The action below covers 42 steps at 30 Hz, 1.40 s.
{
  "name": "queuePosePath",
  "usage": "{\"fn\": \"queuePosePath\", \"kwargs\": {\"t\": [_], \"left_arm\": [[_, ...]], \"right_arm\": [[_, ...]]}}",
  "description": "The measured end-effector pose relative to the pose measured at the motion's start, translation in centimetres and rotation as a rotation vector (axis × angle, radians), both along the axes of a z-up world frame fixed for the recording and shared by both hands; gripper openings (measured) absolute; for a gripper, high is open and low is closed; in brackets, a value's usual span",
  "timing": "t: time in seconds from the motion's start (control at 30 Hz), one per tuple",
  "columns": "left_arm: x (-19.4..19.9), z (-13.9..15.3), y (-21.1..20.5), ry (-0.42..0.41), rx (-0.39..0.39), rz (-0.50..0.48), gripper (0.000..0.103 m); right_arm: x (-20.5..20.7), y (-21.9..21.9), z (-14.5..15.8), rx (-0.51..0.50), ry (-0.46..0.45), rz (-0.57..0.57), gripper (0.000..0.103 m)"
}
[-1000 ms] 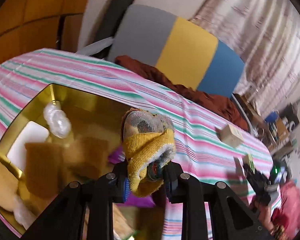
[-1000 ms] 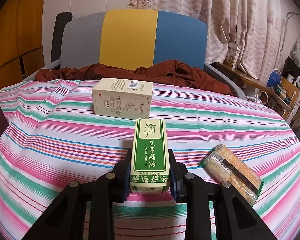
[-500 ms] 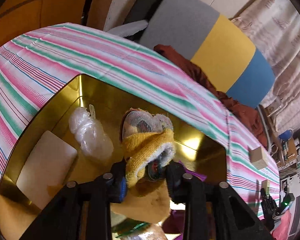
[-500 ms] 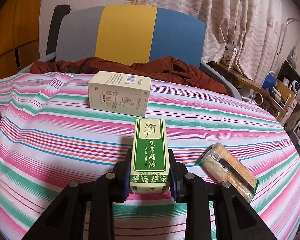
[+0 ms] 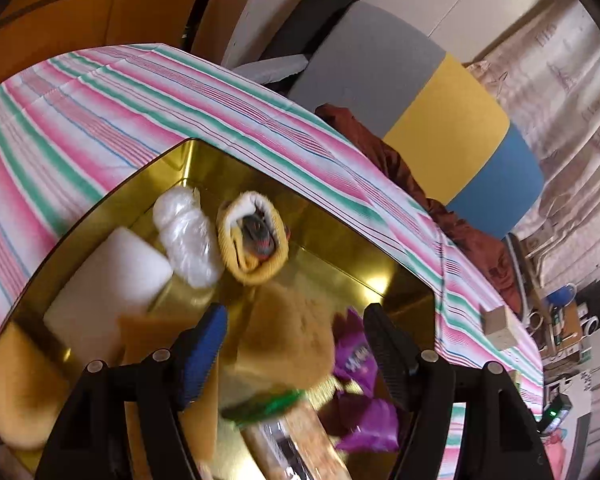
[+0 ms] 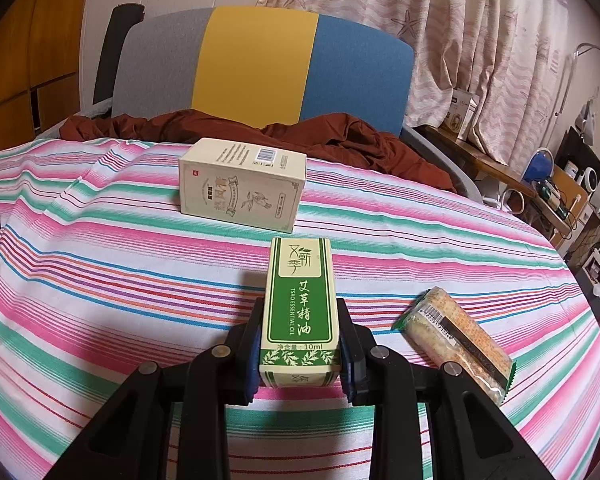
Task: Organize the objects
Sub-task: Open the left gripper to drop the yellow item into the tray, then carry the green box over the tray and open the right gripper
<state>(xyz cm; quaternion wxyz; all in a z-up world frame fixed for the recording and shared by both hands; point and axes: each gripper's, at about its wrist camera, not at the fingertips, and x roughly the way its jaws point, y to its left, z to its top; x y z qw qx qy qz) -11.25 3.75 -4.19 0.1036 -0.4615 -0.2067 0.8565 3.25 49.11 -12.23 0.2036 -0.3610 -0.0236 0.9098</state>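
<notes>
My left gripper is open and empty above a gold tin box. A rolled yellow sock bundle lies in the tin beyond the fingertips, next to a clear plastic packet and a white pad. Yellow sponges, a purple wrapper and a snack bar also lie in the tin. My right gripper is shut on a green essential-oil box above the striped cloth.
A cream carton lies on the striped tablecloth ahead of the right gripper, and a wrapped snack bar lies to its right. A grey, yellow and blue chair back with brown cloth stands behind.
My left gripper opened and let go of the yellow sock bundle, which now lies in the tin. The right gripper moved slightly, still holding the green box.
</notes>
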Motion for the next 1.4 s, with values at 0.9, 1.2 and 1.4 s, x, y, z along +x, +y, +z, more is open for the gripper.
{"fn": "queuePosePath", "kwargs": {"t": [0.9, 1.2, 1.4], "left_arm": [[11.0, 3.7, -3.9, 0.209, -0.223, -0.006, 0.072], [11.7, 0.8, -0.9, 0.201, -0.192, -0.068, 0.072], [11.4, 0.7, -1.7, 0.204, -0.184, -0.046, 0.072]], "right_arm": [[-0.7, -12.0, 6.0, -0.195, 0.113, 0.345, 0.031], [-6.2, -25.3, 7.2, -0.293, 0.069, 0.624, 0.031], [-10.9, -30.9, 5.4, -0.295, -0.040, 0.682, 0.031]]}}
